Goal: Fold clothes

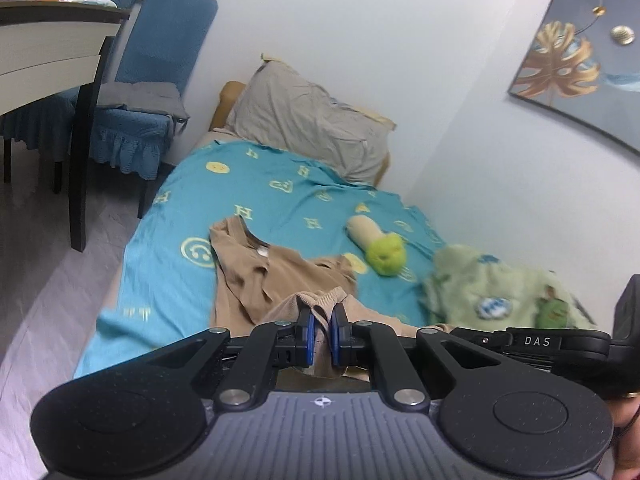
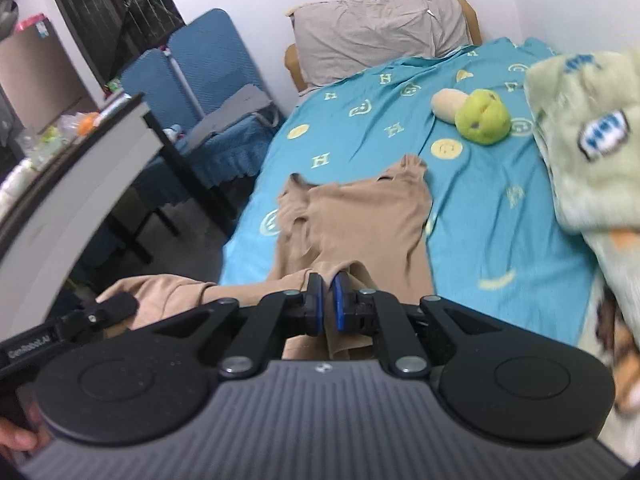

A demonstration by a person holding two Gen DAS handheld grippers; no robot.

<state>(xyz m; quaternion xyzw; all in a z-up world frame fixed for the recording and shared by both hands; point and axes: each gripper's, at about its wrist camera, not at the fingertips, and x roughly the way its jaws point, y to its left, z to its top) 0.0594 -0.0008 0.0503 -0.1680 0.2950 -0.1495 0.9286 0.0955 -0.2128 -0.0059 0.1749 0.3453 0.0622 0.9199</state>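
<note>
Here, tan garment between both hand-held grippers' pads.

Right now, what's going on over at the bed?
A person is folding a tan shirt with a handheld gripper in each hand. The left gripper and the right gripper are each shut on the shirt's near edge, while the rest of it lies on the blue bedsheet. A green plush toy and a pale green blanket sit farther along the bed, apart from the shirt.
</note>
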